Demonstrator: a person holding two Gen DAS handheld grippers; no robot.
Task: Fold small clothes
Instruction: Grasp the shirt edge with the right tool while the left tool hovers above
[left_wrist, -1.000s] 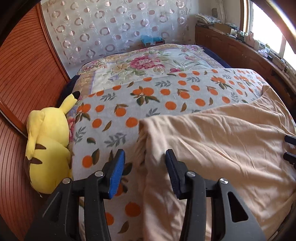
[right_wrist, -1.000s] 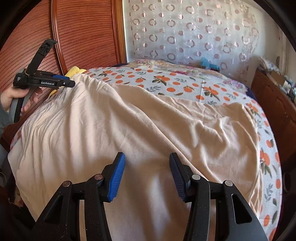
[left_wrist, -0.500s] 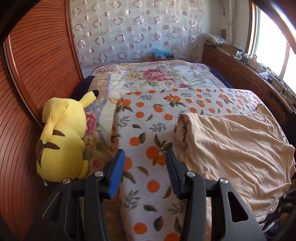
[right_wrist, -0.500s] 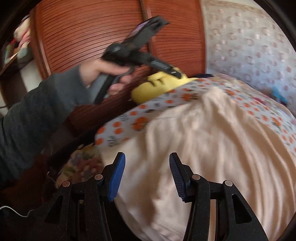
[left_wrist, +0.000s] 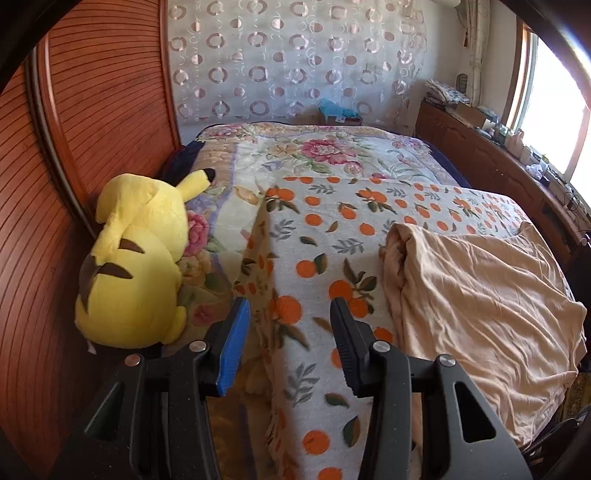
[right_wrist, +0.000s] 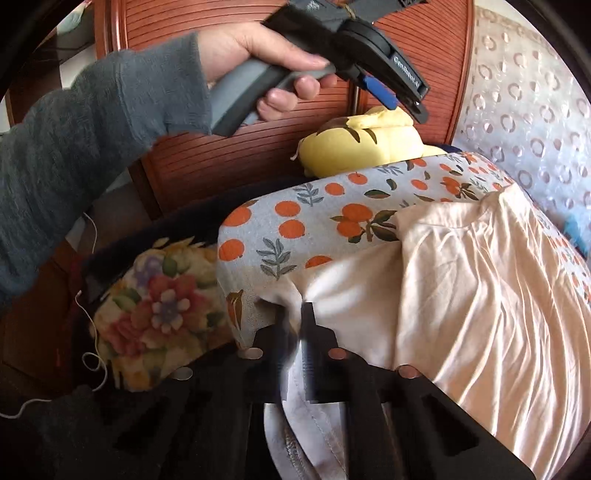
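My right tongs (right_wrist: 293, 325) pinch the peach shirt's (right_wrist: 480, 295) near edge for folding, while my left tongs (left_wrist: 290, 332) hang wide open, empty, above the bed (left_wrist: 314, 236).

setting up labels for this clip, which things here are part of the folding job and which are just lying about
Part of the job:
peach garment
right claw, closed on the garment's edge
left claw, open, raised off the bed

Just lying about:
yellow plush
orange-print blanket
floral quilt
blue box by the curtain
clutter on the windowsill
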